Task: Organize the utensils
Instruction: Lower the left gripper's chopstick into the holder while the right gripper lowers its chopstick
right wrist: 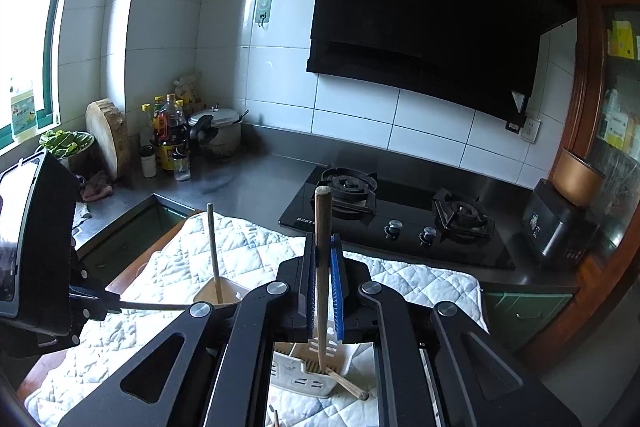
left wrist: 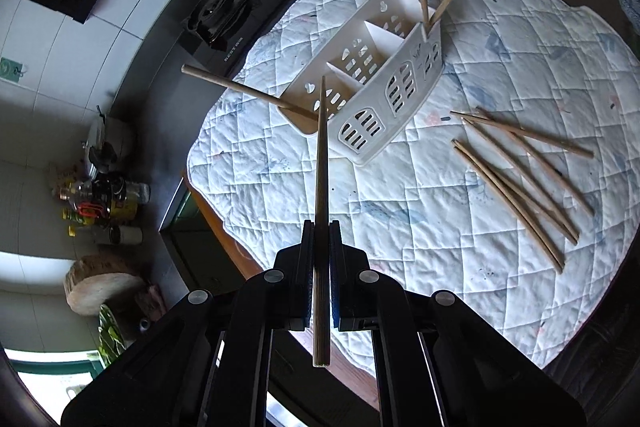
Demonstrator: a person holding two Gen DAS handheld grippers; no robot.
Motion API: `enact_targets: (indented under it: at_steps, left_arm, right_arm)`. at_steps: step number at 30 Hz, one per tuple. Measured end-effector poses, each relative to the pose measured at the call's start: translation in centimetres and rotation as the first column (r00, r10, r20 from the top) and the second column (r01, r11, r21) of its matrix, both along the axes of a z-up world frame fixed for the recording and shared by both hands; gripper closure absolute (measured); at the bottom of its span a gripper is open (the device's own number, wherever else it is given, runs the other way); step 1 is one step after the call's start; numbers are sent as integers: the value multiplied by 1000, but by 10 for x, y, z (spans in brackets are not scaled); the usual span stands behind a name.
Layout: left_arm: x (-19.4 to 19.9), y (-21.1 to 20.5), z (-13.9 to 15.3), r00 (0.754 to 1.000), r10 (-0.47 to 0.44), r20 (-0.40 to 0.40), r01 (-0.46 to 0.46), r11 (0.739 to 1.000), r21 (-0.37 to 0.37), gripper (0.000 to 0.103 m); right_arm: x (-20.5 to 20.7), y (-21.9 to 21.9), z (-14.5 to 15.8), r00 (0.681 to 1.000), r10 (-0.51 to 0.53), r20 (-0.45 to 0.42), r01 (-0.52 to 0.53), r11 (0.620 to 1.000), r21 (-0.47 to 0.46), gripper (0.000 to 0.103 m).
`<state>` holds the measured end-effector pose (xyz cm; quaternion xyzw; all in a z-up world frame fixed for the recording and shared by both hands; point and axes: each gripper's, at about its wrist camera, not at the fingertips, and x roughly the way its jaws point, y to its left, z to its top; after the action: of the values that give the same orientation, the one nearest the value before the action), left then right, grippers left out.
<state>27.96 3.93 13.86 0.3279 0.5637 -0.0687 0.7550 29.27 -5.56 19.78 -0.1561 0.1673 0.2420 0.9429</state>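
A white slotted utensil caddy (left wrist: pixel 372 83) on the quilted mat (left wrist: pixel 500 75) holds three chopsticks, five more (left wrist: pixel 524 171) lie beside it, the left gripper (left wrist: pixel 321 227) clamps one chopstick (left wrist: pixel 321 195), and the right gripper (right wrist: pixel 322 241) pinches another (right wrist: pixel 321 267) upright over the caddy

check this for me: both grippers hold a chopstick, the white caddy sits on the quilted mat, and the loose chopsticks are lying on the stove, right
Not quite. The left wrist view shows the loose chopsticks lying on the quilted mat, not the stove. The rest holds: the left gripper and right gripper each hold a chopstick, and the white caddy sits on the mat.
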Motion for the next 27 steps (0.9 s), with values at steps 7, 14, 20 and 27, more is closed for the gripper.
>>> enact_targets:
  at_steps: [7,14,20,27]
  left_arm:
    - [17,-8,3,999,-40,9,40,998,54,95]
    - [17,-4,8,997,-7,72,10,999,-44,94]
    - [14,3,4,999,-13,47,15,999,-46,95]
    - [17,1,5,998,-63,4,63,998,8,96]
  right_arm:
    - [9,4,0,1000,0,5,0,1000,13,96]
    - [15,3,2,1000,-10,8,10,998,63,96]
    - [22,9,-3,1000,-1,-31,3,998,59,96]
    - [31,13,-14,998,-5,-59,8,999,54,95]
